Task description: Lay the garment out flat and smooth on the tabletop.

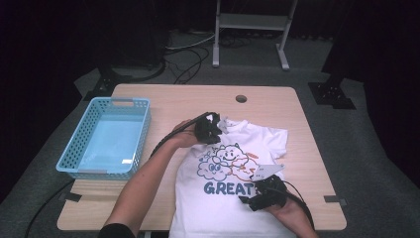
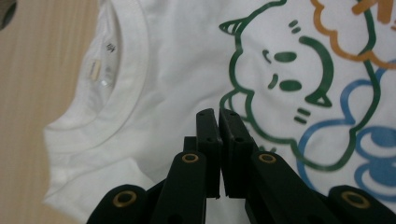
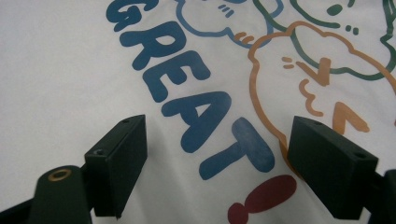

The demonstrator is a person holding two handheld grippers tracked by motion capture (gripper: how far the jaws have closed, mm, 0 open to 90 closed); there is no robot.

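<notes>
A white T-shirt [image 1: 220, 210] lies face up on the wooden table [image 1: 183, 99], printed with cartoon clouds and the word GREAT! in blue. My left gripper [image 1: 212, 135] hovers over the chest just below the collar [image 2: 125, 70]. Its jaws [image 2: 218, 115] are shut, and I see no fabric between them. My right gripper [image 1: 246, 200] is over the lower right of the print. In the right gripper view it [image 3: 224, 135] stands wide open above the letters, with the shirt [image 3: 56, 84] flat beneath and nothing held.
A light blue plastic basket [image 1: 106, 102] stands at the table's left side. A round cable hole [image 1: 241, 98] is in the table's far edge. Bare wood [image 2: 37, 70] shows beyond the collar. A metal stand [image 1: 250, 22] and cables are on the floor behind.
</notes>
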